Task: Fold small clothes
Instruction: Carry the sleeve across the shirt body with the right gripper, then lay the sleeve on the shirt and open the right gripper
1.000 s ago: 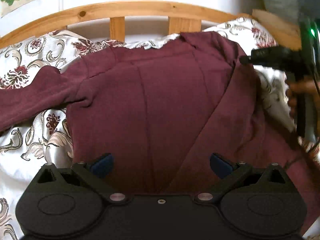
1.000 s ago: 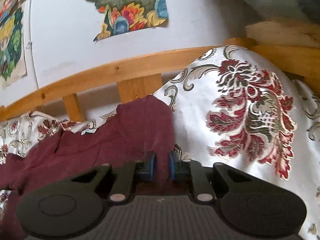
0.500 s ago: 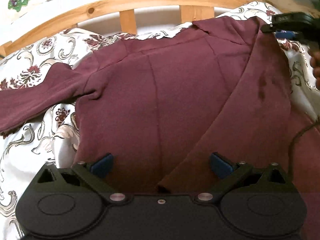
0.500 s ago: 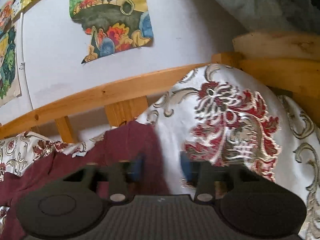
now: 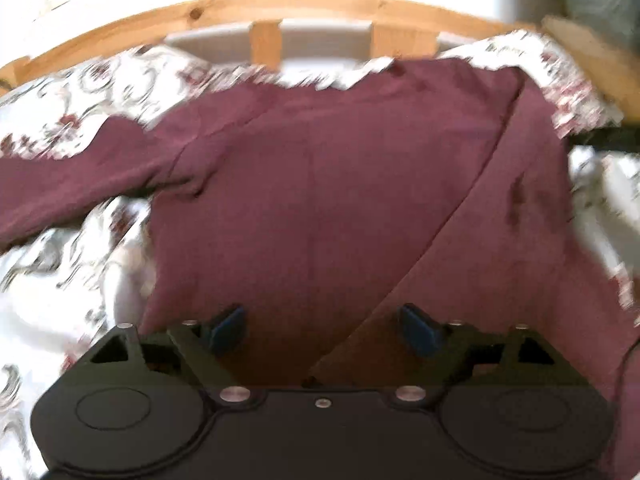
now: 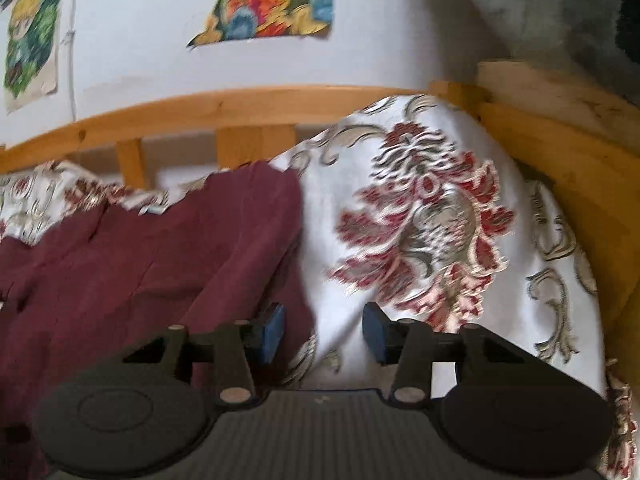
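Left gripper point(image 5: 320, 330): jaws standing wide and closing, blue pads point(image 5: 226, 324) clear of the cloth, gripping nothing; it is hovering over the near part of the maroon top point(image 5: 320, 184).

Right gripper point(image 6: 324, 332): jaws parted and closing, nothing pinched between them; the left pad point(image 6: 272, 330) is sitting above the garment's edge, the right one above bare bedspread point(image 6: 440, 220). In the left wrist view only a dark sliver of it is showing at the right border.

Maroon top: lying spread on the floral bedspread, one sleeve point(image 5: 60, 188) stretching out to the left, the right side lying folded diagonally over the body, its far edge near the wooden bed rail point(image 5: 280, 8).

Wall point(image 6: 140, 40): white, carrying colourful torn pictures point(image 6: 268, 0). Both views are showing motion blur.
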Action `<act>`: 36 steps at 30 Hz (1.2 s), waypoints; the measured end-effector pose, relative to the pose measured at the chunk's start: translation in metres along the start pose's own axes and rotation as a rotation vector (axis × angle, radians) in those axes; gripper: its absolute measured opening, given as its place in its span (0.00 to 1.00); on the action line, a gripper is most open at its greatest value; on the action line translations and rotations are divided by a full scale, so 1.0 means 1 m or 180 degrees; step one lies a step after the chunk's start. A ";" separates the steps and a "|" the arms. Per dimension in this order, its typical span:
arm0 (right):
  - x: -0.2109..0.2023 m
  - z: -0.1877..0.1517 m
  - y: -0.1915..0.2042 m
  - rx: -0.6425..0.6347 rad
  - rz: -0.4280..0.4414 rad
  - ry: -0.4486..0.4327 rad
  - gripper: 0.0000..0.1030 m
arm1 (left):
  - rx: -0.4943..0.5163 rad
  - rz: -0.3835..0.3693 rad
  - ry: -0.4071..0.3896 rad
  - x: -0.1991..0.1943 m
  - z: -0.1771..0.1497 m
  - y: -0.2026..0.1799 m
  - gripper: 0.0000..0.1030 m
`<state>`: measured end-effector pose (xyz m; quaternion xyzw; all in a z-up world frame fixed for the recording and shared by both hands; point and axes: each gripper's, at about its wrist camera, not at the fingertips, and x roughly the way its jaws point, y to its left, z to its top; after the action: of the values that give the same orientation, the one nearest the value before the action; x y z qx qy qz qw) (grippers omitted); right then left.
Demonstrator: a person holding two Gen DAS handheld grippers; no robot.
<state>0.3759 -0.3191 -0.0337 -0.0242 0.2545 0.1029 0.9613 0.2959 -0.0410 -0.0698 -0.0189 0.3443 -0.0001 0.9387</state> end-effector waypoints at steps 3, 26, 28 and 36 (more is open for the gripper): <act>0.008 -0.003 0.005 0.0034 0.0093 0.0024 0.41 | 0.0019 -0.0243 -0.0223 -0.002 0.026 -0.010 0.89; 0.014 -0.012 -0.029 0.0861 0.0369 -0.0300 0.09 | 0.0317 -0.1963 -0.0292 0.126 0.175 -0.111 0.13; 0.008 -0.010 -0.031 0.0954 0.0344 -0.0384 0.09 | 0.0270 -0.1957 -0.0422 0.120 0.172 -0.109 0.13; 0.015 -0.021 -0.050 0.1467 0.0312 -0.0311 0.09 | 0.0222 -0.1821 -0.0388 0.123 0.163 -0.116 0.40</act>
<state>0.3890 -0.3676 -0.0601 0.2132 0.2253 0.0897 0.9464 0.4969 -0.1526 -0.0209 -0.0829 0.2677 -0.2755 0.9195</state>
